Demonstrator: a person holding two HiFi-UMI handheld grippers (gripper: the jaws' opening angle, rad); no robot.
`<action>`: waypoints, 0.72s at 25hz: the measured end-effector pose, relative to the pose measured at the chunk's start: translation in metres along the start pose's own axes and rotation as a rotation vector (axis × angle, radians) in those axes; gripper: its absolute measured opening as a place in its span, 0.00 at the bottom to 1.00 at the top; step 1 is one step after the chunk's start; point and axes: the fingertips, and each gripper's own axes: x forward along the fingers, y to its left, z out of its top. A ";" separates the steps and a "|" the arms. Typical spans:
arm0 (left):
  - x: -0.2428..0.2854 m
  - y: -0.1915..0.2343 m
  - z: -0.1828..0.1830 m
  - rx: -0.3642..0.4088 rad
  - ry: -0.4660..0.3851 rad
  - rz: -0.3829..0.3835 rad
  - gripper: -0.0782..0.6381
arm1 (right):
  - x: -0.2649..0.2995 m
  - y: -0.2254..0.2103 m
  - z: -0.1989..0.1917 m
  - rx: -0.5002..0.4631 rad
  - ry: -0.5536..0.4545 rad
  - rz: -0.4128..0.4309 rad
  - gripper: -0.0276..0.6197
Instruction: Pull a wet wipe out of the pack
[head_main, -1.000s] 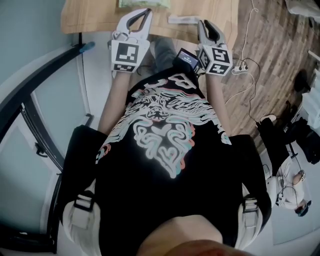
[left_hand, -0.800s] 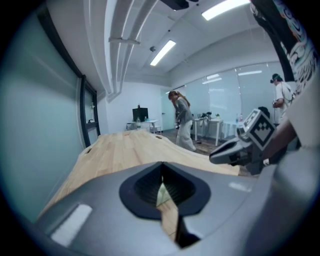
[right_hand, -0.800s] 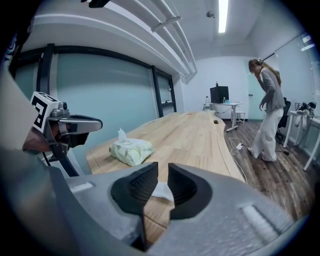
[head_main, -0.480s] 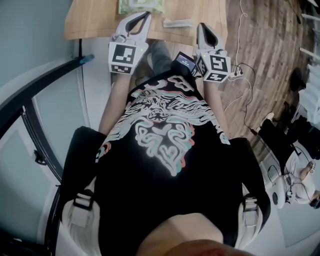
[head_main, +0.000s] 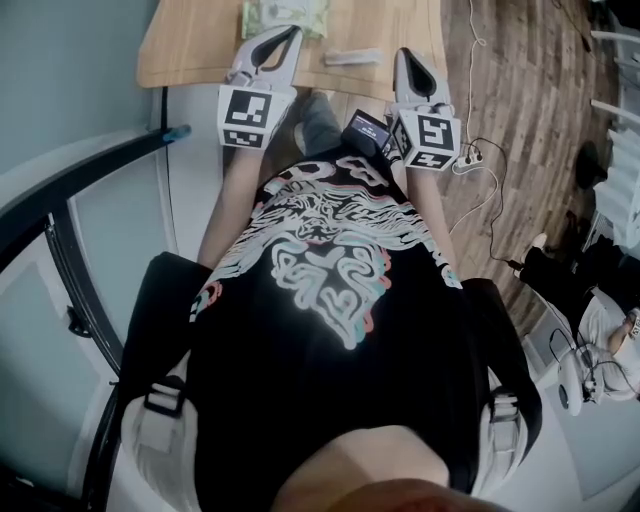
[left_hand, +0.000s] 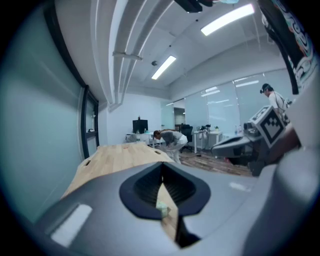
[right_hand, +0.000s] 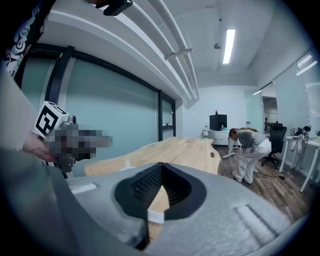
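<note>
Two grippers are held up in front of the person's chest, side by side and apart, both aimed toward the wooden tabletop (head_main: 195, 40). The left gripper (head_main: 292, 32) has its fingers together at the tips. Its own view shows the dark ribbed pads meeting at a point, with only a narrow wedge of gap below them and nothing clamped there. The right gripper (head_main: 405, 56) is the same — fingers closed tip to tip, empty.

The wet wipe pack (head_main: 285, 14) lies flat on the tabletop at the top edge of the head view, just beyond the left gripper's fingertips and partly cut off by the frame. In the left gripper view the pack (left_hand: 162, 210) shows as a small pale green patch through the wedge under the closed tips, resting on the wood and clear of the fingers. A white strip (head_main: 352, 57) lies on the tabletop to the right of the pack. In the right gripper view the strip (right_hand: 155, 216) appears through that gripper's own wedge — also apart from the fingers.

A black device with a lit screen (head_main: 368, 122) sits at the person's chest beside the right gripper's marker cube (head_main: 430, 138). A white power strip (head_main: 470, 153) lies on the wood floor (head_main: 500, 90) to the right. Farther back in the room, another person (right_hand: 247, 145) bends over.
</note>
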 end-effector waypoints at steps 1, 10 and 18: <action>0.001 0.000 0.000 0.002 0.002 0.000 0.09 | 0.000 -0.001 0.000 0.004 -0.001 -0.001 0.04; 0.004 0.006 -0.005 -0.008 0.010 0.006 0.09 | 0.006 -0.005 -0.003 0.020 0.001 -0.005 0.04; 0.002 0.017 -0.012 -0.019 0.016 0.017 0.09 | 0.016 -0.003 -0.004 0.035 -0.003 -0.001 0.04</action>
